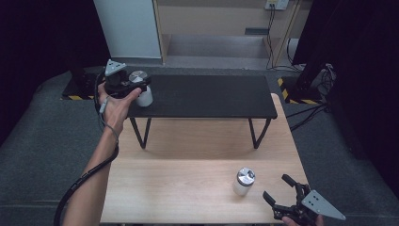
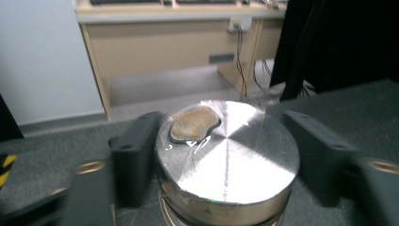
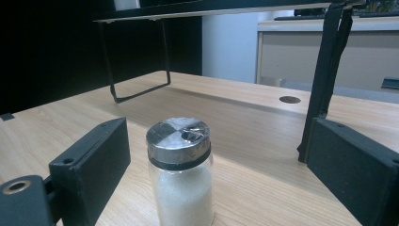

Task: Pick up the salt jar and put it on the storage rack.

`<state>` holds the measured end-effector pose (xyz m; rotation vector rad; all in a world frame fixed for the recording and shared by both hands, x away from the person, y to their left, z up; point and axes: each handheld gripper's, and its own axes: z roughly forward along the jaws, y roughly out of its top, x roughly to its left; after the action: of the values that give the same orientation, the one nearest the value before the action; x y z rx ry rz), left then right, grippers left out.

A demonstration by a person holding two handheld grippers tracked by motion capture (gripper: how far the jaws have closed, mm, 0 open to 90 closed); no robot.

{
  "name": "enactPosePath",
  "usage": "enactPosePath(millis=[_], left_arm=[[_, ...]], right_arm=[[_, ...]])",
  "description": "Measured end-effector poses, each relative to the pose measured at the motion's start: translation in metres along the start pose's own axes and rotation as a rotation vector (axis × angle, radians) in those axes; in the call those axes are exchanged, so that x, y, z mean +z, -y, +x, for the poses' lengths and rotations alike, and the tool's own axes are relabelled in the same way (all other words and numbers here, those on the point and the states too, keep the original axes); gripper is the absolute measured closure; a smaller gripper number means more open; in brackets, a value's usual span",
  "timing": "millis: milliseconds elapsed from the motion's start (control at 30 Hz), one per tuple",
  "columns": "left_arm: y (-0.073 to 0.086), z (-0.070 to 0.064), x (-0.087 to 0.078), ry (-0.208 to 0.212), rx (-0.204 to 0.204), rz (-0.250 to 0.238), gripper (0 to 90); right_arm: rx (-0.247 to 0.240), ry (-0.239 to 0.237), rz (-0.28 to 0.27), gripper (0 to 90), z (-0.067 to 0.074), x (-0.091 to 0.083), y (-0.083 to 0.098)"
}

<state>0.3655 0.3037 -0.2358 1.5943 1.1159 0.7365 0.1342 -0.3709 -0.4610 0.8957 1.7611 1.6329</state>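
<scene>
Left gripper (image 1: 136, 87), arm extended, clamped on jar at black shelf's (image 1: 207, 96) left end. Right gripper (image 1: 278, 189) agape, well in front of shelf.

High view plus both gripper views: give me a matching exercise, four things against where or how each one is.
Things:
1. left gripper
2. right gripper
3. jar on the black shelf
4. jar on the wooden table

States:
A. stands free, nothing touching it
B. open, jaws spread either side of a jar without contact
C. held at its metal lid
D. shut on a jar at the shelf's left end

Pairs: 1-D, 2-B, 3-C, 4-A
</scene>
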Motion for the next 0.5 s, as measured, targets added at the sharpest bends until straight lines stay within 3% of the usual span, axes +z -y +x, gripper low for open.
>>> enactPosePath(millis=[67, 133, 200, 267, 500], left_arm=[[-0.001, -0.002, -0.002, -0.008, 0.001, -0.006, 11.3], [-0.004, -0.005, -0.006, -0.021, 0.027, -0.003, 6.5], [-0.005, -0.006, -0.011, -0.03, 0.035, -0.022, 5.1], [-0.008, -0.004, -0.016, -0.011, 0.025, -0.032, 3.9], [-0.017, -0.011, -0.034, -0.01, 0.093, -0.046, 3.4]], right_arm=[[-0.001, 0.0, -0.002, 7.2, 0.0, 0.0, 0.0], [0.0, 0.001, -0.002, 7.2, 0.0, 0.0, 0.0], [0.0, 0.0, -0.001, 7.2, 0.0, 0.0, 0.0], [-0.002, 0.0, -0.004, 7.2, 0.001, -0.001, 0.0], [-0.002, -0.005, -0.002, 7.2, 0.0, 0.0, 0.0]])
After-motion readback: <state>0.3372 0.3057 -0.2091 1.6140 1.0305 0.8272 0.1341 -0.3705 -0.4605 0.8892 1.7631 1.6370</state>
